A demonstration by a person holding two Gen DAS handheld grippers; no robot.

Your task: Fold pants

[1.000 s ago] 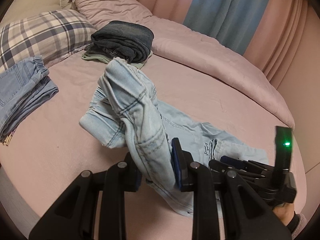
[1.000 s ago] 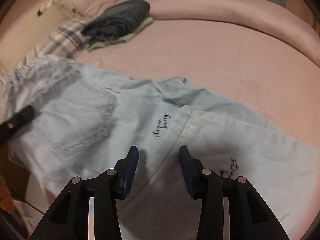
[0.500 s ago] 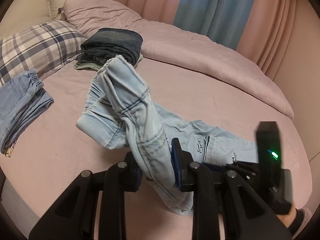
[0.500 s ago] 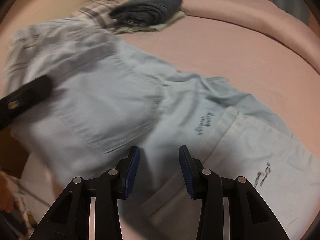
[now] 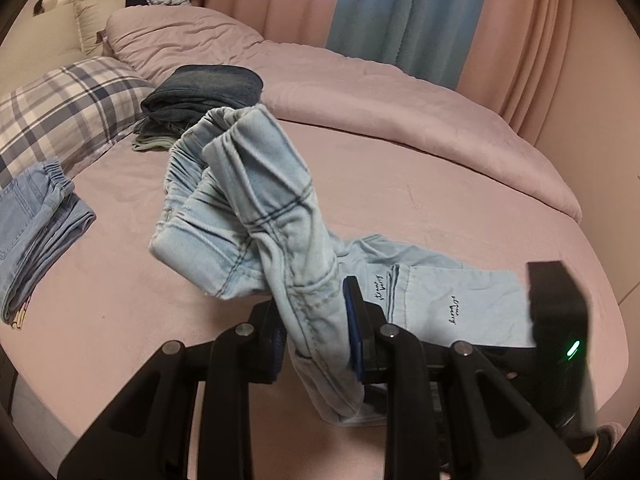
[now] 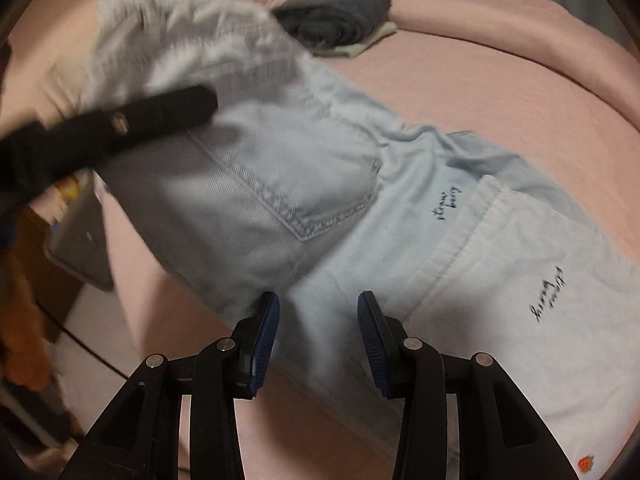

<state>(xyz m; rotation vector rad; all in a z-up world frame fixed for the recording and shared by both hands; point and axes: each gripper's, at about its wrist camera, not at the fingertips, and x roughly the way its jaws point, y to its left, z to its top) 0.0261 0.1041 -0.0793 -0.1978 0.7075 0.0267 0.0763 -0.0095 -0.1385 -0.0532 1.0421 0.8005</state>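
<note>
A: Where are the pale blue denim pants [image 5: 280,216] at this moment?

B: Partly on the round bed with the pink sheet [image 5: 400,184], partly in the air. The legs lie flat on the sheet toward the right of the left wrist view, small dark script showing on each. The waist end, with its gathered elastic band, is lifted and bunched above the bed.

A: What is holding it up?

B: The left hand-held gripper [image 5: 316,332]. Its blue pads are clamped on a thick fold of the denim near a seam, and cloth hangs below them.

A: And the right hand-held gripper [image 6: 318,336]?

B: In the right wrist view the pale denim runs between its two blue pads, near the back pocket. The cloth there is blurred, so I cannot tell whether the pads press on it or merely stand at either side.

A: What else is on the bed?

B: A folded stack of dark blue jeans [image 5: 204,92] near a plaid pillow [image 5: 64,108], another folded pair of mid-blue jeans [image 5: 36,220] at the left edge, and a rumpled pink duvet [image 5: 360,92] along the far side. Pink and blue curtains [image 5: 400,12] hang behind.
</note>
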